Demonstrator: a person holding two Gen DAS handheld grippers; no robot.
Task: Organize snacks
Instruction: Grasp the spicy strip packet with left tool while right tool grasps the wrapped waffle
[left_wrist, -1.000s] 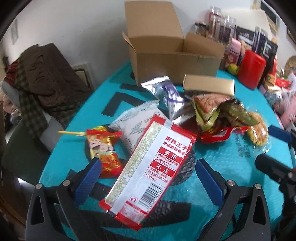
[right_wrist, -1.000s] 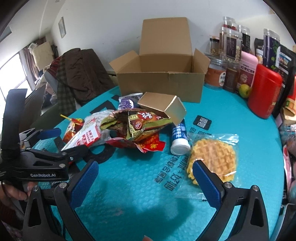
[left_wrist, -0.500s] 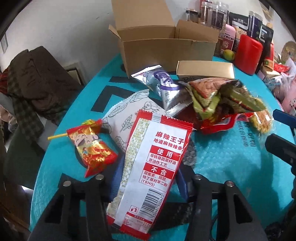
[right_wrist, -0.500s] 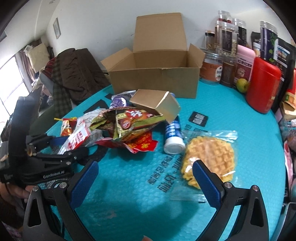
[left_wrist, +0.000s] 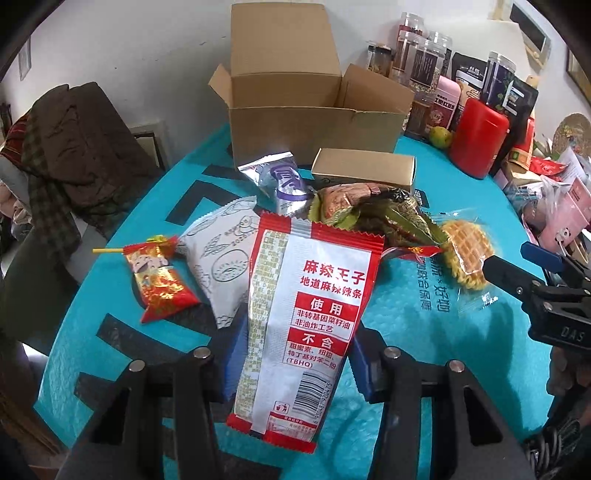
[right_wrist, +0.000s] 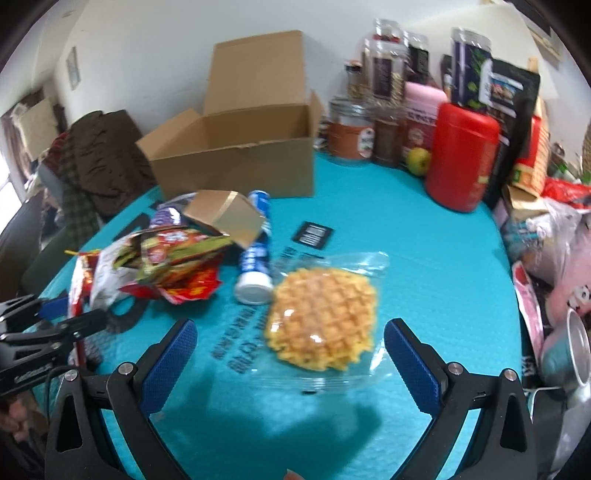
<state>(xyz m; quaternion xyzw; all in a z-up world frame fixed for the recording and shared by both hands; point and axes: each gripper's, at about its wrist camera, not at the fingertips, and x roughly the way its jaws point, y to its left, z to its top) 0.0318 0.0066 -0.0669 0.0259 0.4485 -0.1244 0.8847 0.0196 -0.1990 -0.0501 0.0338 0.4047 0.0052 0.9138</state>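
1. Left hand-held gripper (left_wrist: 291, 363) pinched on the lower half of a red-and-white snack packet (left_wrist: 306, 314), blue pads (left_wrist: 232, 363) pressed against both long edges; packet held upright and raised off the tabletop (left_wrist: 424, 328), likely so as to clear the heap on the way to the box.
2. Cardboard box (left_wrist: 314, 122) stood open at the far side of the tabletop, flaps up, front wall facing the heap; seemingly the place meant for the snacks. Inside of it only partly visible, nothing seen there.
3. Right hand-held gripper (right_wrist: 290, 356) spread wide, nothing between the pads, hovering just short of a waffle in clear wrap (right_wrist: 323, 319); lined up on it, probably as the next pick.
4. Waffle lay flat on the tabletop, beside a white-capped blue bottle (right_wrist: 255, 266) resting on its side.
5. Rest of the heap left loose between the grippers and the box: a gold carton (left_wrist: 364, 168), a silver-and-purple pouch (left_wrist: 282, 181), a white pouch (left_wrist: 221, 262), a small red-and-gold sweet on a stick (left_wrist: 157, 282), crumpled green and red wrappers (left_wrist: 369, 214).
6. Jars and a red canister (left_wrist: 478, 142) crowded the far right edge, apart from the heap; apparently not part of the sorting.
7. Judged early in the job: one packet in hand, all others not yet boxed.
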